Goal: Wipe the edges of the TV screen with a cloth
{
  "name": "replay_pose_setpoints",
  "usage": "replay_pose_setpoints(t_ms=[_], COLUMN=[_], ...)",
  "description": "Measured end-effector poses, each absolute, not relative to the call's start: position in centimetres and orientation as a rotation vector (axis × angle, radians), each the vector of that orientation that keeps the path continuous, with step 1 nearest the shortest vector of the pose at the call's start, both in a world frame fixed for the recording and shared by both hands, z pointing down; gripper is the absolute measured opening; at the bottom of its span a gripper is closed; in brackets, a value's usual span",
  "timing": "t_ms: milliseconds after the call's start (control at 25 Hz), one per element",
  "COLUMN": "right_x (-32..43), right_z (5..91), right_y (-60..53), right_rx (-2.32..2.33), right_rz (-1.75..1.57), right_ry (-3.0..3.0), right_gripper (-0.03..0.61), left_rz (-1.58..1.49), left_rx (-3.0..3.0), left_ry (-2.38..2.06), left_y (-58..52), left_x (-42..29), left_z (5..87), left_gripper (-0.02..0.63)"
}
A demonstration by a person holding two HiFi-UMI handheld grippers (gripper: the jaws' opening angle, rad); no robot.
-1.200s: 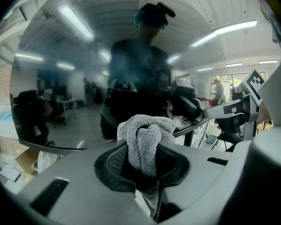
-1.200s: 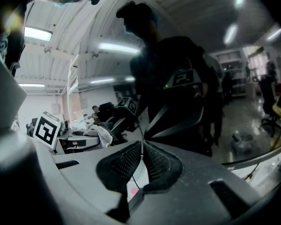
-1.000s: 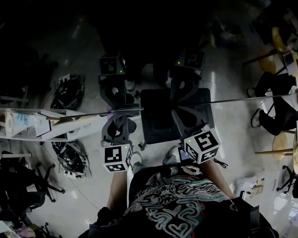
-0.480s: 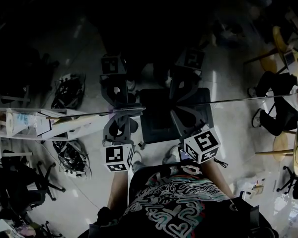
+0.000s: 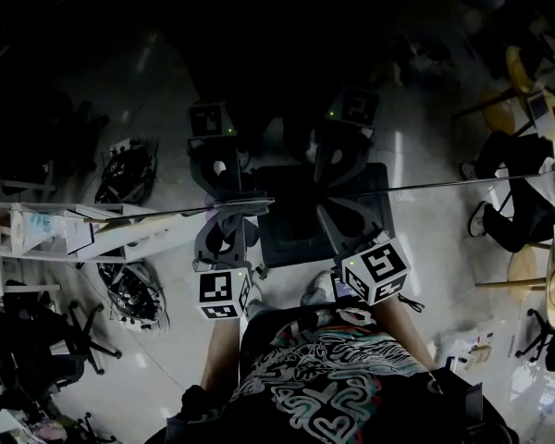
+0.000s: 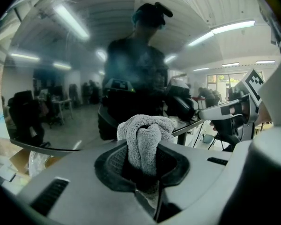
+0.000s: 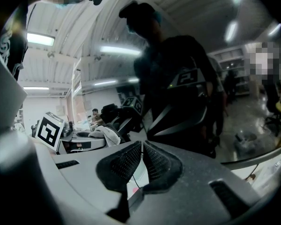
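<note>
Two grippers face the TV screen (image 6: 56, 78). Left gripper (image 6: 141, 156) clamps grey cloth (image 6: 143, 135), and the screen edge (image 5: 148, 216) runs crosswise just ahead of it. Right gripper (image 7: 141, 163) jaws pressed together, empty.

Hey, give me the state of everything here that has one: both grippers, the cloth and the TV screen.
left gripper: shut on the cloth.
cloth: bunched up, clamped between the left jaws.
right gripper: shut, nothing between its jaws.
TV screen: dark, showing no picture, mirroring the room.
</note>
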State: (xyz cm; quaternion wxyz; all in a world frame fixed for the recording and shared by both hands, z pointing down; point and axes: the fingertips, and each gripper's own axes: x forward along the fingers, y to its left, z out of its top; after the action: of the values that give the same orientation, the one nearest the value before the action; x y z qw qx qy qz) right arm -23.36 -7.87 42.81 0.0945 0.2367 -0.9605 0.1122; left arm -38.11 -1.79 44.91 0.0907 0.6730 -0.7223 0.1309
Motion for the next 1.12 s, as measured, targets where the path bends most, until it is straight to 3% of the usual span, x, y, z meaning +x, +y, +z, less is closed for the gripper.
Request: replay_pose_setpoints(t_ms=[1120], right_x=[-22.8], right_z=[43.4], right_y=[-7.6], right_rx=[0.740], right_rz=[0.367], right_ry=[-2.839], right_gripper=[0.035], left_rz=[0.353], left_rx=[2.044], left_ry=[-2.095], left_y=[-2.2], left_x=[-36.7], left_z=[45.2], left_gripper=[0.077])
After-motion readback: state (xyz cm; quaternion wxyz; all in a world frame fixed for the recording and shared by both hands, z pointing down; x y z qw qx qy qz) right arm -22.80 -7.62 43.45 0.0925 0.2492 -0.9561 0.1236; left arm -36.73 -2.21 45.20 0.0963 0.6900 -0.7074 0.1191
